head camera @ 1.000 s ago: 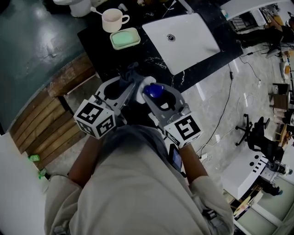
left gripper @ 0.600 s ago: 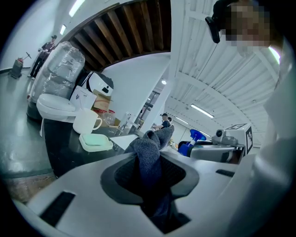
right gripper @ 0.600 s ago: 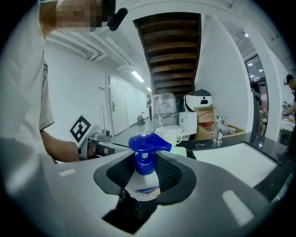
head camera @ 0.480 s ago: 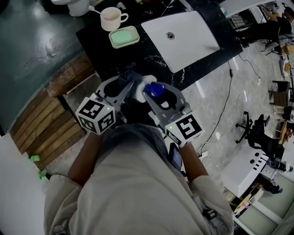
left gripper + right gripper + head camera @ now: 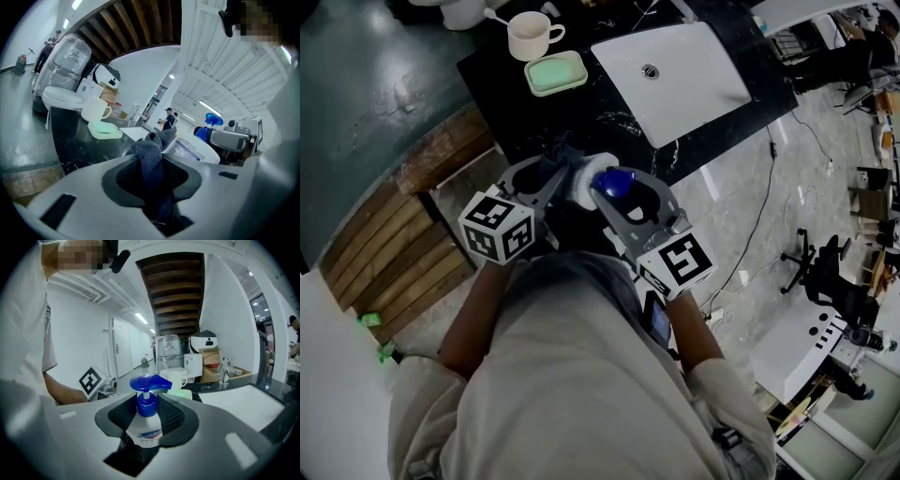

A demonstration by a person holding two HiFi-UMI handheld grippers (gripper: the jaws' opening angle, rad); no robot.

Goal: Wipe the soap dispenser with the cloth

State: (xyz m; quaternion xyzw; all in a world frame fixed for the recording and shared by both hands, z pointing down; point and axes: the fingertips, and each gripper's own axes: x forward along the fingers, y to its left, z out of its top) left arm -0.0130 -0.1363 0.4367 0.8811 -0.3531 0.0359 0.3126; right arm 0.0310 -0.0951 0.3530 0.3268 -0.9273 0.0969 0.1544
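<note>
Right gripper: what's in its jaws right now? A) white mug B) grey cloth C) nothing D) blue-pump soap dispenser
D: in the right gripper view, the right gripper has its jaws shut on the soap dispenser just below the blue pump; the cloth is clamped in the left gripper.

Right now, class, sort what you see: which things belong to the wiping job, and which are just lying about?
Part of the job:
cloth, gripped in the left tool
soap dispenser, gripped in the right tool

Just lying about:
mug
green dish
white sink
</note>
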